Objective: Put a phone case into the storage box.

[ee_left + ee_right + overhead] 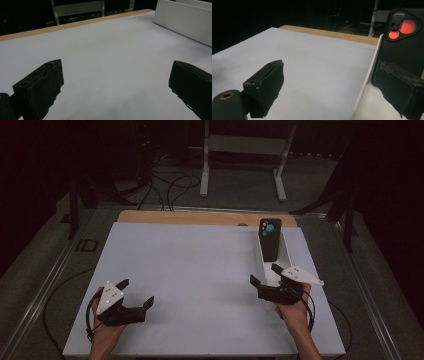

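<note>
The right gripper [263, 274], jaws wide, straddles the near wall of the narrow white rectangular tray [286, 251] holding an upright black phone [270, 239]. The left gripper [136, 292] stands wide open over the white table [190, 270], gripping nothing.

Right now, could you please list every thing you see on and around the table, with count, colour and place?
Phone: one, black, standing tilted in the bin, camera lenses at the top.
Bin: one, white, long, right side of the table.
Table: one, white top with a wooden far edge.
Stand: one, white, on the floor behind the table.
Cables: several, black, on the floor behind the table.
Left gripper: one, black, jaws open, near left.
Right gripper: one, black, jaws open, straddling the bin's near left wall.
</note>
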Action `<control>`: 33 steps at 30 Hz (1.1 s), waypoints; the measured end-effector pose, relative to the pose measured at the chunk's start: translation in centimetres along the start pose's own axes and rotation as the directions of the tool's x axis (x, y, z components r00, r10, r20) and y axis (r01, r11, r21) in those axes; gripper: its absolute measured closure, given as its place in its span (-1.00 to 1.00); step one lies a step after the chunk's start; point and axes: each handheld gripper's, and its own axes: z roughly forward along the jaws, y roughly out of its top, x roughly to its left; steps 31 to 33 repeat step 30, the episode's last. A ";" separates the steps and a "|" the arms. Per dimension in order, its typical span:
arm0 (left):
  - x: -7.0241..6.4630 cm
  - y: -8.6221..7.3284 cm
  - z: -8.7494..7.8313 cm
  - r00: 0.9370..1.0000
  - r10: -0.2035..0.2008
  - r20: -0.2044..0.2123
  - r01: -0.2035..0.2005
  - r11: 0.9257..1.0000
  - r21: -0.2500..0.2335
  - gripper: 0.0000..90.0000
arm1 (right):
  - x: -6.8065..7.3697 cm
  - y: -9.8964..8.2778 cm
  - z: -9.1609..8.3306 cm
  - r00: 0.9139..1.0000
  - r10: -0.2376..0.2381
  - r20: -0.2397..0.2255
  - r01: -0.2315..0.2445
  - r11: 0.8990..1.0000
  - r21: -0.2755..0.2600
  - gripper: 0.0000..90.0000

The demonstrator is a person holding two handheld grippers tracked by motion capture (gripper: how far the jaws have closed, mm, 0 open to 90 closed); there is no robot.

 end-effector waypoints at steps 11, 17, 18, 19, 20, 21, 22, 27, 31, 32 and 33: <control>0.2 -0.3 0.1 1.000 -0.006 0.004 0.006 1.000 -0.008 -0.99 | 0.3 -2.9 -0.8 0.998 -0.058 -0.031 0.056 0.997 -0.048 -0.80; 0.2 -0.6 0.1 1.000 0.001 0.004 -0.001 1.000 -0.011 -0.99 | 0.5 -3.5 -1.1 0.996 -0.078 -0.048 0.074 0.994 -0.078 -0.80; 0.1 -0.7 0.2 1.000 0.003 0.003 -0.003 1.000 -0.007 -0.99 | 0.6 -3.7 -1.4 0.995 -0.080 -0.051 0.076 0.994 -0.084 -0.80; 0.1 -0.8 0.2 1.000 0.004 0.004 -0.004 1.000 -0.005 -0.99 | 0.6 -3.8 -1.4 0.995 -0.083 -0.052 0.078 0.993 -0.086 -0.80; 0.1 -0.8 0.2 1.000 0.004 0.004 -0.004 1.000 -0.005 -0.99 | 0.7 -4.0 -1.5 0.995 -0.086 -0.052 0.082 0.993 -0.088 -0.80; 0.1 -0.8 0.2 1.000 0.005 0.003 -0.005 1.000 -0.005 -0.99 | 0.8 -4.1 -1.6 0.994 -0.097 -0.046 0.093 0.992 -0.091 -0.80; 0.1 -0.9 0.2 1.000 0.006 0.004 -0.006 1.000 -0.004 -0.99 | 0.8 -4.1 -1.7 0.994 -0.103 -0.043 0.099 0.991 -0.092 -0.80; 0.1 -1.1 0.4 1.000 0.004 0.003 -0.004 1.000 0.004 -0.99 | 1.0 -4.2 -1.7 0.994 -0.108 -0.032 0.104 0.990 -0.097 -0.80; 0.2 -1.2 0.5 1.000 -0.001 0.000 0.001 1.000 0.007 -0.99 | 1.0 -4.2 -1.6 0.993 -0.110 -0.031 0.106 0.990 -0.098 -0.80; 0.2 -1.2 0.5 1.000 -0.001 0.000 0.001 1.000 0.007 -0.99 | 1.0 -4.2 -1.6 0.993 -0.110 -0.031 0.106 0.990 -0.098 -0.80; 0.2 -1.2 0.5 1.000 -0.001 0.000 0.001 1.000 0.007 -0.99 | 1.0 -4.2 -1.6 0.993 -0.110 -0.031 0.106 0.990 -0.098 -0.80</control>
